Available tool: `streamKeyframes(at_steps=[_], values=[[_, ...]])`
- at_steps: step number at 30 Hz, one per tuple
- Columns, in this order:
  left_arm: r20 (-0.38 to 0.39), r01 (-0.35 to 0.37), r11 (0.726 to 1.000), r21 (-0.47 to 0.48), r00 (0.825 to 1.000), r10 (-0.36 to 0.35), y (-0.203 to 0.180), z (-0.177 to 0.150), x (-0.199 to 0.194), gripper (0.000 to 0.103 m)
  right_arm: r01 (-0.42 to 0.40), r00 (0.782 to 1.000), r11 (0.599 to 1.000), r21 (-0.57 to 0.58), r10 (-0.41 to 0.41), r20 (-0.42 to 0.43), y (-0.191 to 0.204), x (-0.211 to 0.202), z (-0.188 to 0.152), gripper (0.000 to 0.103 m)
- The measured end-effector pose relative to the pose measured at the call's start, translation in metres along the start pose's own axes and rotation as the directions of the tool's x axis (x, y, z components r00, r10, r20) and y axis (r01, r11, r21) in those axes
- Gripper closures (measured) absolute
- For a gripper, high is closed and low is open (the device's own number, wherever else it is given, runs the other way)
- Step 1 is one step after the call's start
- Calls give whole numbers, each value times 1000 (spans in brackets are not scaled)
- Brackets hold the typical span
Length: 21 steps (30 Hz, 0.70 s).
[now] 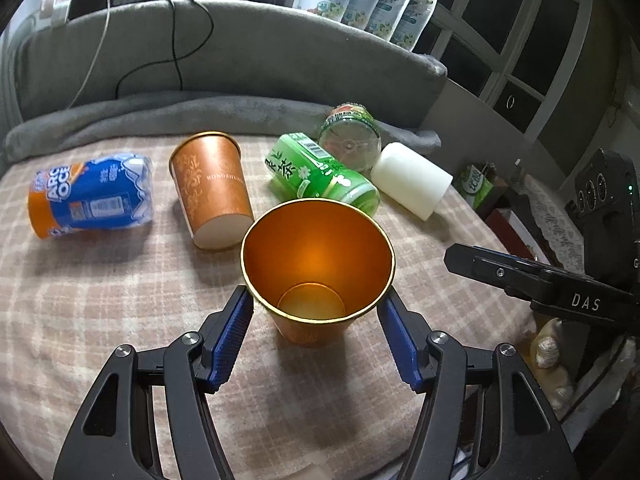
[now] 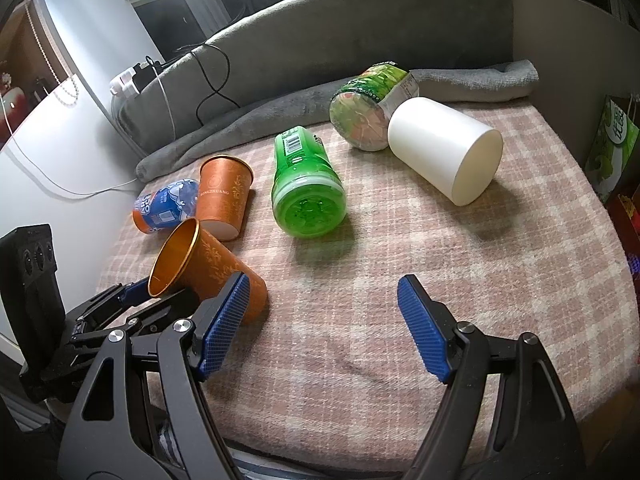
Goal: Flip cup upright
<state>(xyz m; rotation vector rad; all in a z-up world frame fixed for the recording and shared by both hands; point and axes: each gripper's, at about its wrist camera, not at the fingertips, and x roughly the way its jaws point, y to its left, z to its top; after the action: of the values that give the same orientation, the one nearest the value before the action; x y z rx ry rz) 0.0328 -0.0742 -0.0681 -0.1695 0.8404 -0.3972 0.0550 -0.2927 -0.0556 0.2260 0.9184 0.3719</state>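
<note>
An orange paper cup with a gold rim [image 1: 318,276] stands between the blue pads of my left gripper [image 1: 316,312], mouth up and open toward the camera. The pads sit at its sides, just below the rim; contact is not certain. In the right wrist view the same cup [image 2: 208,268] stands upright on the plaid cloth with the left gripper's fingers [image 2: 132,292] around it. My right gripper [image 2: 324,320] is open and empty over the cloth to the right of the cup. A second orange cup [image 1: 212,188] lies on its side; it also shows in the right wrist view [image 2: 224,196].
On the plaid cloth [image 2: 440,272] lie a green tea bottle [image 2: 306,188], a white cup [image 2: 444,156], a green-labelled jar [image 2: 368,108] and a blue-orange bottle [image 2: 168,204]. A grey cushion [image 2: 320,32] with cables borders the back. The cloth's edge drops off at the right.
</note>
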Motion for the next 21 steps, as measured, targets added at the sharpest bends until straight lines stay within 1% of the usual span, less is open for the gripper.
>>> streamKeyframes(at_steps=[9, 10, 13, 21], values=[[-5, 2, 1000, 26, 1000, -1, -3, -4, -4, 39, -4, 1000, 1000, -6, 4, 3, 5, -2, -1, 24], [-4, 1, 1000, 28, 1000, -1, -3, -5, -6, 38, -4, 1000, 1000, -9, 4, 4, 6, -2, -1, 24], [-7, 1, 1000, 28, 1000, -1, -2, -6, -8, 31, 0, 1000, 1000, -25, 0, 11, 10, -3, -2, 24], [-3, -7, 999, 34, 1000, 7, 1, -10, -15, 31, 11, 999, 998, -66, -9, 36, 18, -5, -3, 24]])
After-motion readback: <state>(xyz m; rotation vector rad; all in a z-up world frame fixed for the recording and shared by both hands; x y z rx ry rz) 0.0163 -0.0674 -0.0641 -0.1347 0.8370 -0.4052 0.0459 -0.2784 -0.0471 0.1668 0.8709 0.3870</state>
